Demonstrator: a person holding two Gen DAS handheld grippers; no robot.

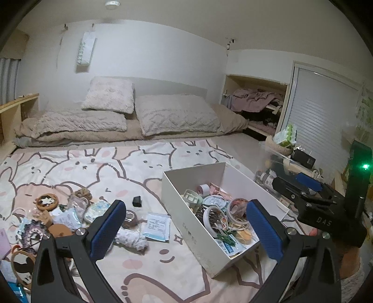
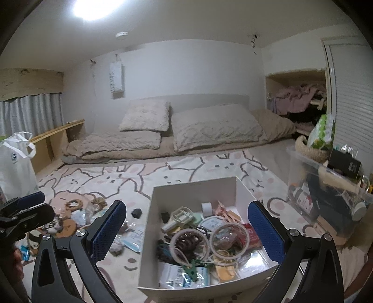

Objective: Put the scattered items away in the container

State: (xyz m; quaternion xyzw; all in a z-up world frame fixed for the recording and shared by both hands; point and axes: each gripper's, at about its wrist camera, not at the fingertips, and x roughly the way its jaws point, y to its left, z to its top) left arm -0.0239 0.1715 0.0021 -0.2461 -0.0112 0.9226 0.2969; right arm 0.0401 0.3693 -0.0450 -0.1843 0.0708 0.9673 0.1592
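1. The wall (image 2: pixel 186 67) ahead is plain white, and a narrow paper bag (image 2: pixel 116 78) hangs on it from a hook.
2. A bright ceiling light (image 2: pixel 93 5) glares overhead, with a small round detector (image 2: pixel 121 35) near it.
3. The bed (image 2: pixel 209 160) fills the middle of the room, spread with a pink rabbit-print sheet (image 1: pixel 93 163).
4. Two beige pillows (image 2: pixel 145 116) and a folded blanket (image 2: pixel 121 142) lie at its head.
5. Grey curtains (image 2: pixel 30 114) hang on the left, above a low wooden shelf (image 2: pixel 56 137).
6. On the right, an open alcove (image 2: pixel 296 98) holds rumpled purple cloth, beside a white slatted door (image 2: pixel 352 98).
7. A white carrier bag (image 2: pixel 15 163) stands at the left edge.
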